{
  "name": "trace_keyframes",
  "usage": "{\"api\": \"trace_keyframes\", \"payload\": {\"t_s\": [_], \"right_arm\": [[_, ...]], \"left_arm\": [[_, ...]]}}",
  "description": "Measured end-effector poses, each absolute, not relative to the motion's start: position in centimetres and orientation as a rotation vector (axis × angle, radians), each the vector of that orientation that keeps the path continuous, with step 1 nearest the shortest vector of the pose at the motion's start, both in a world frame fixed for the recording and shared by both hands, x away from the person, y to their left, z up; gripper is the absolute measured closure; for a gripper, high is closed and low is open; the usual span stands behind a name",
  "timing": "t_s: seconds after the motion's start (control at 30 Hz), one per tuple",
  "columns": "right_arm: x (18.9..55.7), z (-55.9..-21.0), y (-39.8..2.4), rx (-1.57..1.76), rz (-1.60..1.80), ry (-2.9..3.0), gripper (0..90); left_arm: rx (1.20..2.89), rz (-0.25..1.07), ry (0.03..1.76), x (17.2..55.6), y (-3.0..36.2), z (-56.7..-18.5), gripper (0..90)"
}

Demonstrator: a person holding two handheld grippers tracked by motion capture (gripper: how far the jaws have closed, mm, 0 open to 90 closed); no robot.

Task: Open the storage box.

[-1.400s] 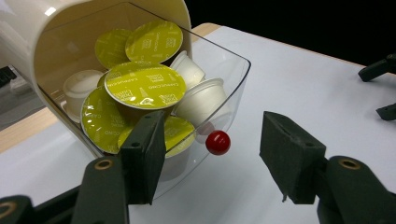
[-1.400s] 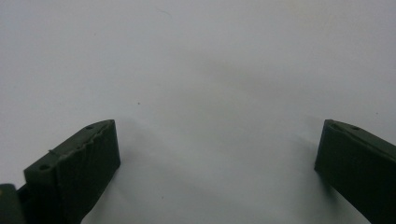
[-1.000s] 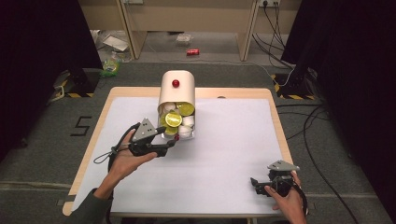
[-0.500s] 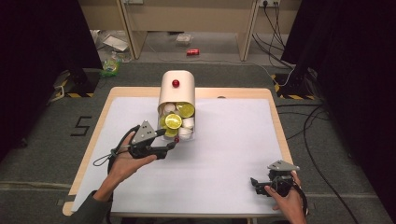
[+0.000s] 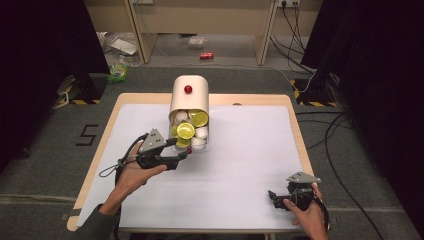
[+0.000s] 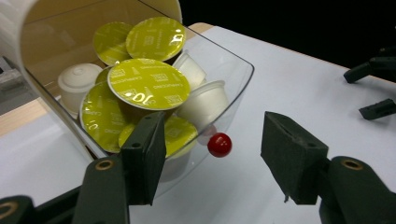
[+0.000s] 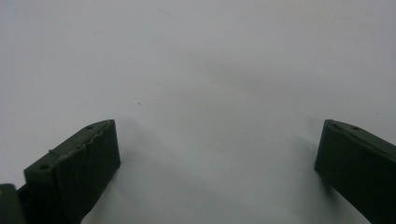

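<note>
Left tongs [image 6: 212, 161] gape slightly at the clear drawer front [image 6: 233, 88], pads off it, red knob [image 6: 219, 144] between the jaws. Coffee pods [image 6: 148, 84] sit just beyond. Right tongs [image 7: 217, 163] wide open, empty, over bare bench [image 7: 196, 70].

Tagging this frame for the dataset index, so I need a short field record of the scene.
container: white container at the far middle of the table, clear front tray open
contents: yellow-lidded capsules and white capsules
left gripper: jaws apart, on either side of the tray's red knob, not pressing it
right gripper: open, empty, over bare table
</note>
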State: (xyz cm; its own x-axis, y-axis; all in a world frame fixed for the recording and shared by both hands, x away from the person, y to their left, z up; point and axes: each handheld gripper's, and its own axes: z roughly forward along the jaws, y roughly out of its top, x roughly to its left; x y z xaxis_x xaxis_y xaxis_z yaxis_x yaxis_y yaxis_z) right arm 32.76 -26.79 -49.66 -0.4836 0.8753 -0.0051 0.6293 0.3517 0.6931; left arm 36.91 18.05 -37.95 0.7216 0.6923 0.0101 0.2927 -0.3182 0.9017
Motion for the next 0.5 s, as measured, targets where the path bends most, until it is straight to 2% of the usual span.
{"api": "trace_keyframes", "payload": {"t_s": [0.5], "right_arm": [[32.8,-49.7,-26.8,1.321,0.901,2.244,0.3]], "left_arm": [[1.859,0.567,0.804,38.3,18.7,-36.6,33.6]]}}
